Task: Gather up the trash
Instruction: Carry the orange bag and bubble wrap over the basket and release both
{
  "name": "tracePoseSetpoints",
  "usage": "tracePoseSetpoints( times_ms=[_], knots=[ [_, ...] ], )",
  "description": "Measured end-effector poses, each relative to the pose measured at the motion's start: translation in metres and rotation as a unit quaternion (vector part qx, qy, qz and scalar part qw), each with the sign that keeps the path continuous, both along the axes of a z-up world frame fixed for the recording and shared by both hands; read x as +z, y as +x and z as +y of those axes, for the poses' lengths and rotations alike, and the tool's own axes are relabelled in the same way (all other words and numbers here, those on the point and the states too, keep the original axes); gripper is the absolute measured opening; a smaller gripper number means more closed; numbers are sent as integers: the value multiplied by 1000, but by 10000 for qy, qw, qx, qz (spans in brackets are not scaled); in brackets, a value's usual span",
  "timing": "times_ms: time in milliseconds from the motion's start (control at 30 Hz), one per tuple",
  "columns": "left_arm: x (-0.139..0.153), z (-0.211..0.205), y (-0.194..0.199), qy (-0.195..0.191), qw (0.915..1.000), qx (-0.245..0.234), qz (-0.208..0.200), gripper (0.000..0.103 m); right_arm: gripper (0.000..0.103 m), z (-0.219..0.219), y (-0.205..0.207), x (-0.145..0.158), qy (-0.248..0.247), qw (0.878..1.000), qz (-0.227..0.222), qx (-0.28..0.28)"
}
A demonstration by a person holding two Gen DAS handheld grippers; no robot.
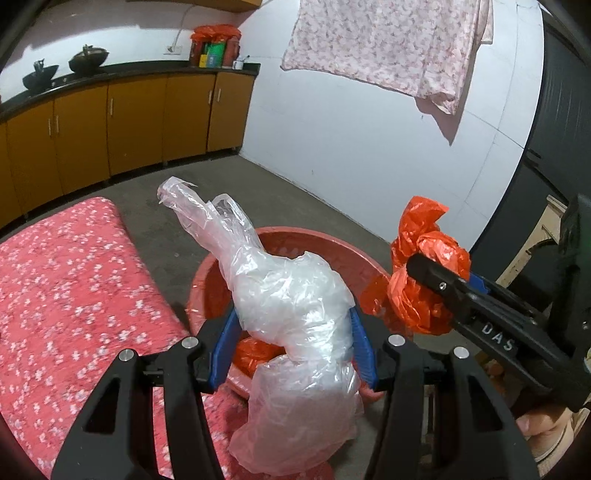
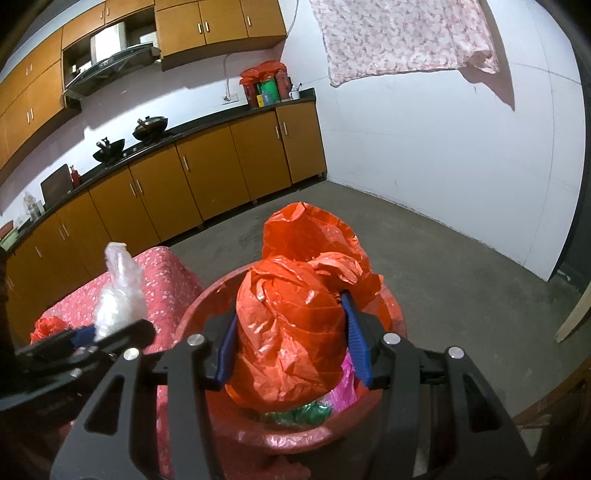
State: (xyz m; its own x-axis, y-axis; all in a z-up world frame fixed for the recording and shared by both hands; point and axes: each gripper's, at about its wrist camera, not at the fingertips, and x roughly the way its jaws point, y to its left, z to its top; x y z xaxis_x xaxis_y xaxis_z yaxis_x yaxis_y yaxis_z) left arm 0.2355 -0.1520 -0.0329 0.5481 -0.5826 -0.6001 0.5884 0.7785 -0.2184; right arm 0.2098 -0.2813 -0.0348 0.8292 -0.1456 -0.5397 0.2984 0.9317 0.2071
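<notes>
Kitchen floor, red basin at frame centre. My left gripper pinches a clear bag, my right gripper an orange bag, both over the basin; next I'd judge releasing them in.

Setting: home kitchen, lived-in, doubling as general household space.
Base units: run of orange-brown cabinets with metal handles under a dark countertop.
Wall units: matching upper cabinets along the same wall.
Cooking station: two dark woks on the counter, one lidded; range hood mounted above them.
Counter end: bottles and boxes with an orange bag on top, white mug beside; wall socket with a cord nearby.
Floor: bare grey concrete.
Walls: plain white; pink floral cloth hung up high.
Furniture: surface covered in red floral fabric.
Vessel: red plastic basin holding crumpled plastic bags.
</notes>
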Motion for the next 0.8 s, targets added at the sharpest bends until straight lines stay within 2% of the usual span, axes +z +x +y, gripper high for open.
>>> tracePoseSetpoints(
  times_ms=[633,700,800],
  knots=[
    [-26,-30,31,162,9994,-197,224,54,49,-24,20,-15,613,9981,-47,-39],
    [-29,-28,32,178,9994,-180,246,57,50,-25,22,-15,708,9975,-70,-17],
    [-31,-25,34,180,9993,-125,288,69,53,-30,23,-17,855,9963,-117,7]
  ],
)
